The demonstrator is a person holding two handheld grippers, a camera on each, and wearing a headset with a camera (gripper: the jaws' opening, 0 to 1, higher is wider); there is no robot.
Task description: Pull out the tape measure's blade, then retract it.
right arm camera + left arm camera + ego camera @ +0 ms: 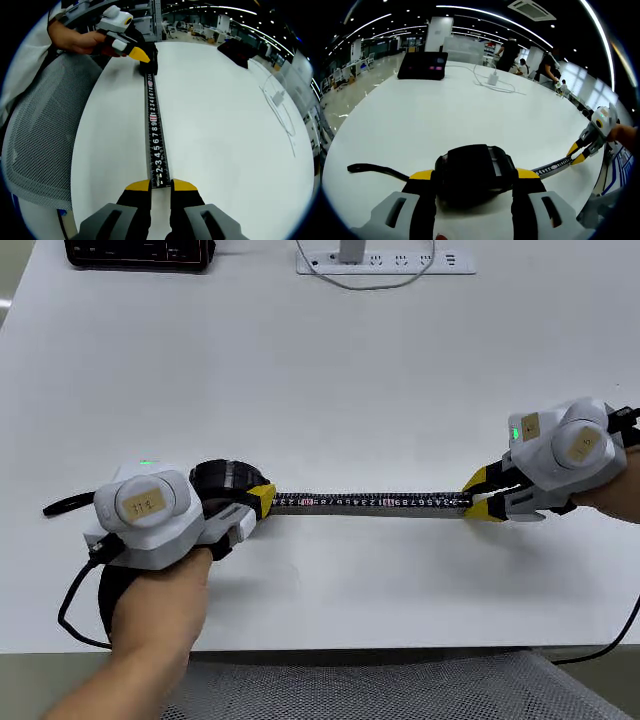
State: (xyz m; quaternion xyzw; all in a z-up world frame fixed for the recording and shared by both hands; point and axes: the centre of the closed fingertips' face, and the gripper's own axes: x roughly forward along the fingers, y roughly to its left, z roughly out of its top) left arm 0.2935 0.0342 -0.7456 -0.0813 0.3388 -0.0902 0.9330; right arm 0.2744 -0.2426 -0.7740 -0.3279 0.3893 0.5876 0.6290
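In the head view the tape measure's case [225,485] is held clenched in the left gripper [262,500] at the near left of the tabletop [300,390], with the blade [370,502] stretched rightward to the right gripper [482,496], which is clamped on its tip; the grippers' tags [142,504] cannot be read. In the left gripper view the case is seen squeezed between the jaws, and could be tugged loose by a harder pull. In the right gripper view numerals [156,150] 1 to 9 are read on the blade, which would likely whip back if released abruptly.
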